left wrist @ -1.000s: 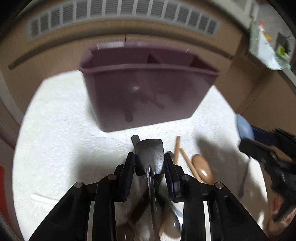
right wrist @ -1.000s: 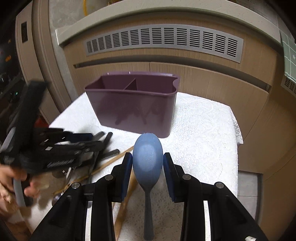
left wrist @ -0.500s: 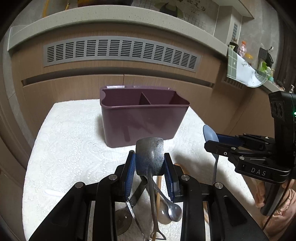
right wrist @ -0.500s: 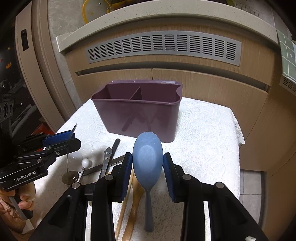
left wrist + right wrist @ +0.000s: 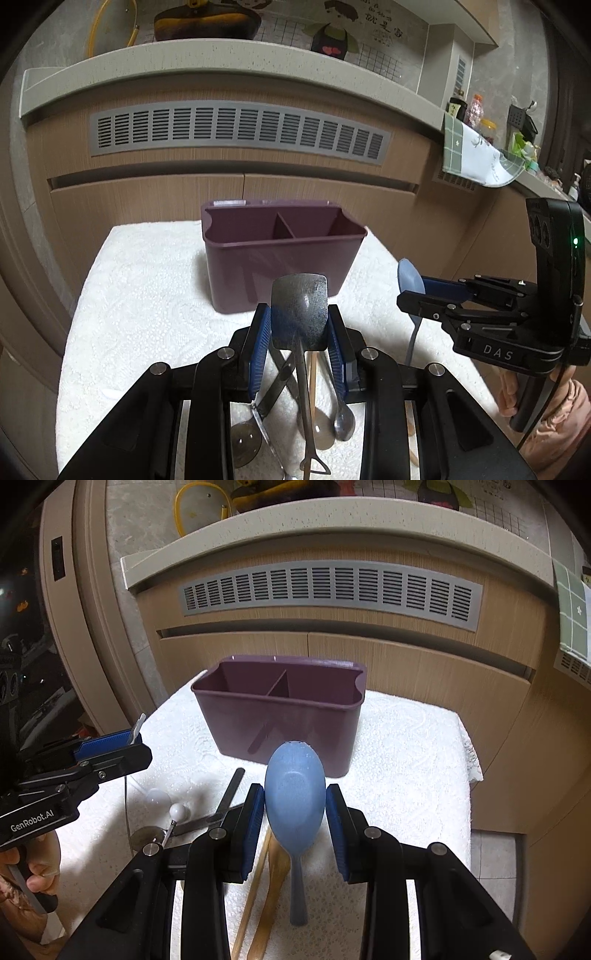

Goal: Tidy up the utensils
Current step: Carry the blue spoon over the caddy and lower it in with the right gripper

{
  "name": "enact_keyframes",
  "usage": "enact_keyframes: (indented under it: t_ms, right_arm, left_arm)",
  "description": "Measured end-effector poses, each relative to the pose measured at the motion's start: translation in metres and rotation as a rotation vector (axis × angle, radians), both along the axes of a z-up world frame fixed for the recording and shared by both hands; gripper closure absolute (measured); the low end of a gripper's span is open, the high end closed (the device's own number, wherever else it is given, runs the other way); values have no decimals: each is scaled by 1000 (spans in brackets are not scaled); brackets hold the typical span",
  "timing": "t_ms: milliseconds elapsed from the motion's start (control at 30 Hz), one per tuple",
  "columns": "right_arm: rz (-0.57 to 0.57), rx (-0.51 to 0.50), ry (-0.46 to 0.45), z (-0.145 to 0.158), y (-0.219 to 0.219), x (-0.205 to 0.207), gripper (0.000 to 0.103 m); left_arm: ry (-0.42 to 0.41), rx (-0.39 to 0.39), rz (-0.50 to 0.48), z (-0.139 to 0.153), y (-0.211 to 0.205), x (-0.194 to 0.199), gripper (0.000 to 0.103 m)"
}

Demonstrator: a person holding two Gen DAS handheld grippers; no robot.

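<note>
Jaws of our left gripper (image 5: 299, 332) clamp the head of a metal spatula (image 5: 300, 314), handle hanging down over the loose utensils (image 5: 317, 424) at the bench's near edge. We hold it tilted downward, aimed at the purple caddy (image 5: 280, 258) near the far edge of the white-clothed bench (image 5: 147, 295). Our right gripper (image 5: 295, 812), angled down likewise, grips a blue spoon (image 5: 295, 797) by its bowl, handle dangling above the wooden utensils (image 5: 273, 886). A hand (image 5: 40, 875) grasps the left gripper's handle.
</note>
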State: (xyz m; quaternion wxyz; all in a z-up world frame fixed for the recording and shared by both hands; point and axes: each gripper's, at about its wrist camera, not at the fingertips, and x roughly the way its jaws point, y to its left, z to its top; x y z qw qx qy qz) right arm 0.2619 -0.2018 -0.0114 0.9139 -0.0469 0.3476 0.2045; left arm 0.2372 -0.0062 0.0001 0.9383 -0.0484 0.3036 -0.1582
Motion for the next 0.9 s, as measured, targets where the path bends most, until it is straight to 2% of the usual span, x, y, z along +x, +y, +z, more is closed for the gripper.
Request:
enact_keyframes:
  t_ms: [100,167,300,400,533,633,900]
  right_arm:
    - [0,9,-37,16,1,3,71]
    - [12,26,-99,43,2,7,71]
    - [8,24,-282,105,11,23,71]
    - [-2,35,-321,127,19,52,71]
    - [-11,23,-303,121,30,84,71]
    - [-7,22,-255,101,32,104,71]
    - [-10,1,-150,52,37,140,71]
  left_arm:
    - [-49,-1,-11,24,0,6,72]
    - [-96,-13,-24,46,1,11,72]
    - [-256,-6,-22,103,1,38,72]
    - [-318,-32,7,119,7,65,72]
    - [-311,-64,31,109,13,108,72]
    - [-255,-99,34,92,18,135,72]
    - [-174,-89,46,50,19,167,72]
